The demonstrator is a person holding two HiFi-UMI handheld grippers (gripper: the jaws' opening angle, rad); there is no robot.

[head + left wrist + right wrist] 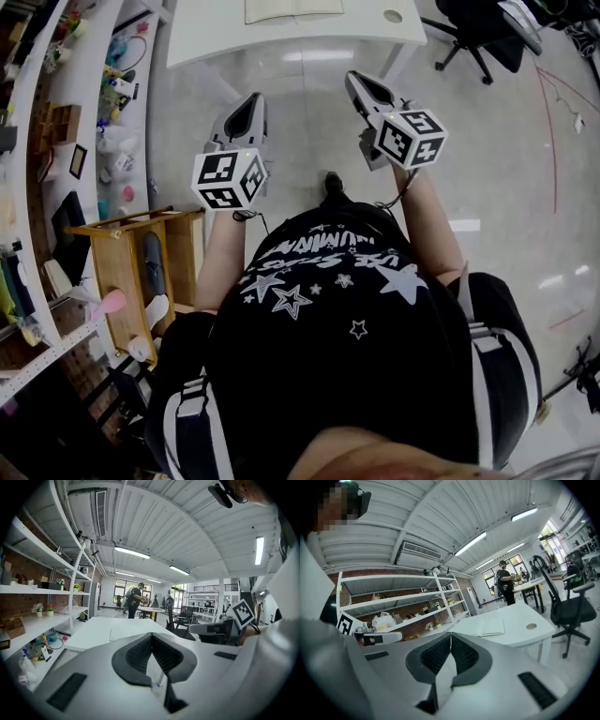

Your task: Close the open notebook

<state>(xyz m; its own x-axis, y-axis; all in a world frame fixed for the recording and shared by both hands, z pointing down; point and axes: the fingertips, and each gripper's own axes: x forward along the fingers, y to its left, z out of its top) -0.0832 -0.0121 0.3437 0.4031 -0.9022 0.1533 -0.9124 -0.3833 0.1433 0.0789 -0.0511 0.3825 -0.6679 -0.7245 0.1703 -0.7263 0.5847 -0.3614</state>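
The open notebook [292,9] lies flat on a white table [216,37] ahead of me, at the top edge of the head view. It also shows as pale pages in the left gripper view [133,631] and the right gripper view [490,627]. My left gripper [254,99] and right gripper [353,79] are held out over the floor, short of the table and apart from the notebook. In their own views the left gripper [151,635] and right gripper [450,634] are both shut, pads meeting with nothing between them.
Long white shelves [66,141] full of small items run along the left, with a wooden cart [127,258] beside me. A black office chair [478,33] stands right of the table. A round cable hole [531,626] marks the tabletop. A person [135,599] stands far behind.
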